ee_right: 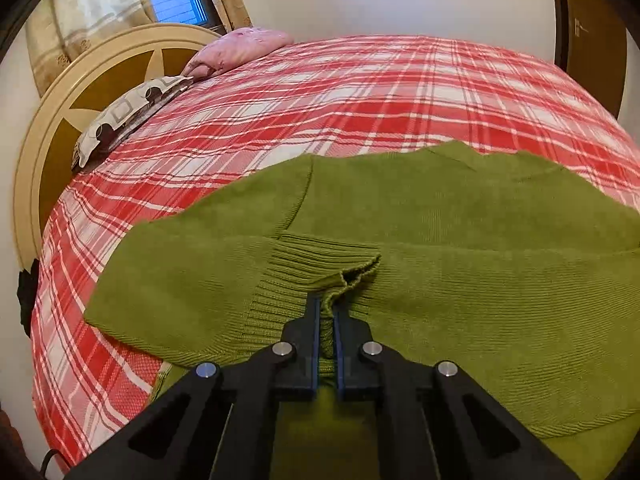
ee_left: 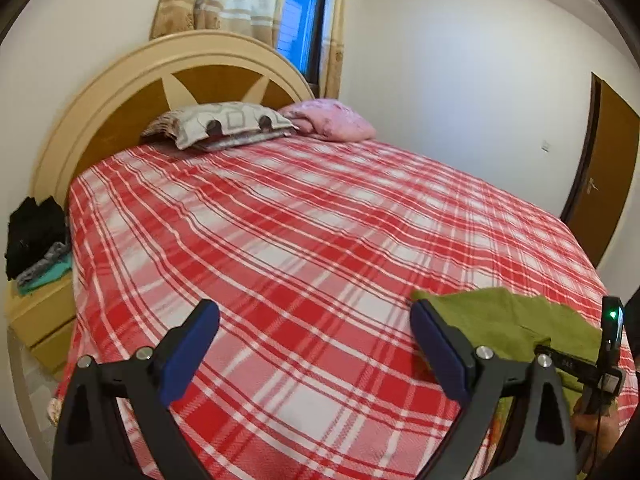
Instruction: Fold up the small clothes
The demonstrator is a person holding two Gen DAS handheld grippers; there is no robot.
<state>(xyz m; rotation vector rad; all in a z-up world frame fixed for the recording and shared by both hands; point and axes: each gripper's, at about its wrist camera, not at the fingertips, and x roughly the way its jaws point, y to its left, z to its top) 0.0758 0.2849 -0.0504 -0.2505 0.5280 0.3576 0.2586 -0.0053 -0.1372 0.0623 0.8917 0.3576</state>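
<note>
A green knitted sweater (ee_right: pixel 460 248) lies spread on the red plaid bed cover (ee_right: pixel 360 92). My right gripper (ee_right: pixel 327 308) is shut on the ribbed cuff of a sleeve (ee_right: pixel 320 264) that is folded across the sweater's body. In the left wrist view the sweater (ee_left: pixel 500 320) lies at the lower right, just beyond my right finger. My left gripper (ee_left: pixel 316 332) is open and empty, above the bare bed cover (ee_left: pixel 280 220) to the left of the sweater. The right gripper's body (ee_left: pixel 600 360) shows at the right edge.
Two pillows, one patterned (ee_left: pixel 224 124) and one pink (ee_left: pixel 332 118), lie at the round headboard (ee_left: pixel 120 92). A nightstand (ee_left: pixel 40 312) with dark and teal clothes (ee_left: pixel 36 240) stands left of the bed. A brown door (ee_left: pixel 604 168) is at the right.
</note>
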